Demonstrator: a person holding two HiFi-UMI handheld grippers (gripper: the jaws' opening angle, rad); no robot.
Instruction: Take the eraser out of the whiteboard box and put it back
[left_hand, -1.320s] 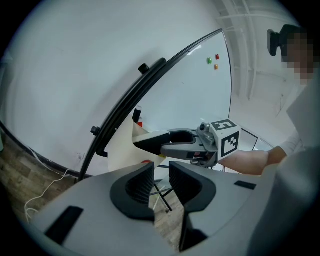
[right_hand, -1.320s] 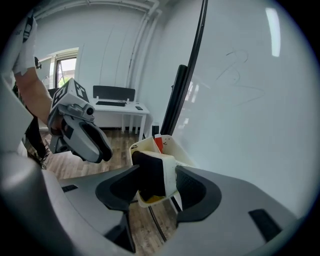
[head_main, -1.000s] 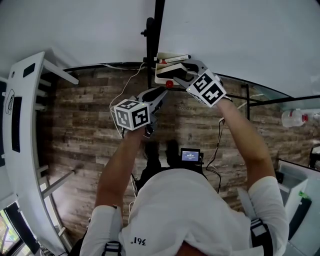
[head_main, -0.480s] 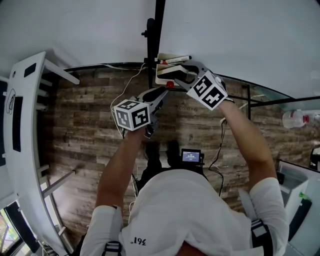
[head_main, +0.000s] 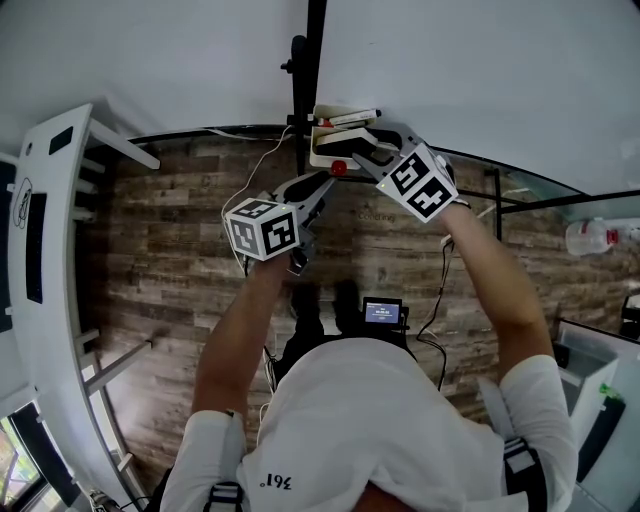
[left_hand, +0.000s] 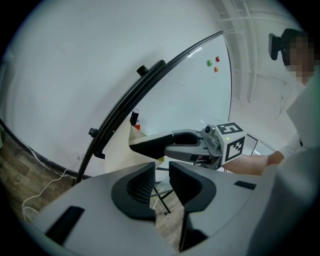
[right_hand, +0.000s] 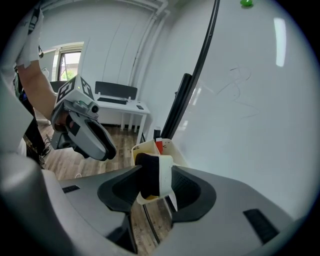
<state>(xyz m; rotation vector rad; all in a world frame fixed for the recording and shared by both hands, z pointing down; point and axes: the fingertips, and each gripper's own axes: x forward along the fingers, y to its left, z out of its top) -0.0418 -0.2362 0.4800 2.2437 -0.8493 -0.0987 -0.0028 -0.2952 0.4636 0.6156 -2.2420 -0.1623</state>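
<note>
A cream whiteboard box (head_main: 322, 152) hangs at the foot of the whiteboard (head_main: 470, 60), with a red-capped marker (right_hand: 158, 146) in it. The eraser (right_hand: 152, 175), black felt on one side and white on the other, stands upright at the box's near end. My right gripper (head_main: 352, 150) reaches into the box, and its jaws have just been closing. The right gripper (right_hand: 155, 182) is now shut on the eraser, with a pad against each face. My left gripper (head_main: 322, 186) hovers just below and left of the box. Its jaws (left_hand: 161, 182) stand a narrow gap apart with nothing between them.
A black stand post (head_main: 315, 40) runs up beside the box. A white desk (head_main: 50, 250) stands at the left. On the wooden floor lie a small screen device (head_main: 381, 311) and cables. A plastic bottle (head_main: 598, 235) lies at the right edge.
The right gripper's marker cube has shifted slightly right and tilted a little at the box. The left gripper has kept still.
</note>
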